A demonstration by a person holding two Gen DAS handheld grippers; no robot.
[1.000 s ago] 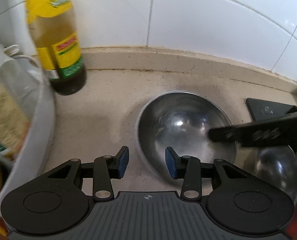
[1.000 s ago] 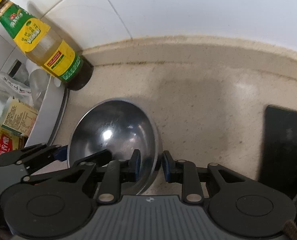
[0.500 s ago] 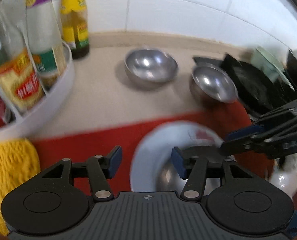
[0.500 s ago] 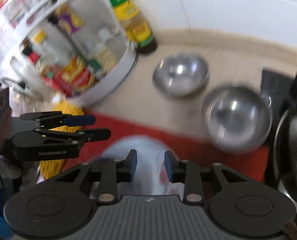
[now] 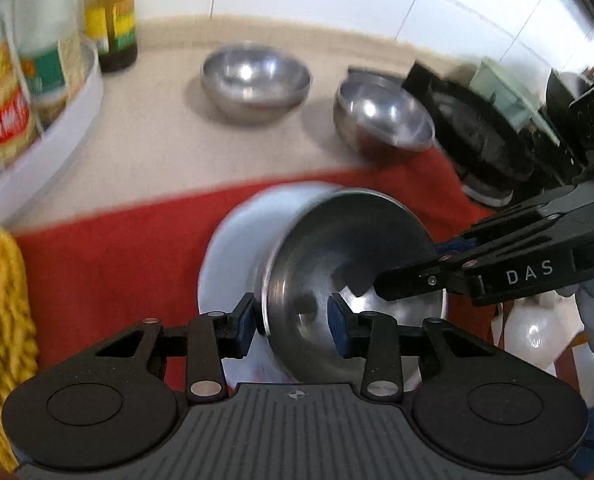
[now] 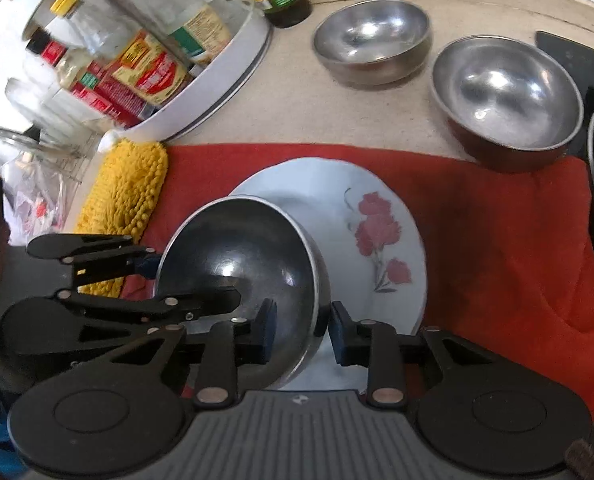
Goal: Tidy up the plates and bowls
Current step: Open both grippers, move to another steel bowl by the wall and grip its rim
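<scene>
— Where's the steel bowl point(image 6: 241, 264)?
— Tilted over the flowered plate point(image 6: 377, 216) on the red cloth point(image 6: 497, 220), near the counter's front edge.
— And the grippers?
— Left gripper point(image 5: 291, 326) closing on its rim; right gripper point(image 6: 301, 330) closing on the opposite rim.

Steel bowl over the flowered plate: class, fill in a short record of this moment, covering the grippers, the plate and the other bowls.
held bowl: tilted, above the plate
left gripper: closing over the bowl's rim
right gripper: closing over the opposite rim
plate: white, red flowers, on red cloth
other bowls: two, steel, empty, near the wall
</scene>
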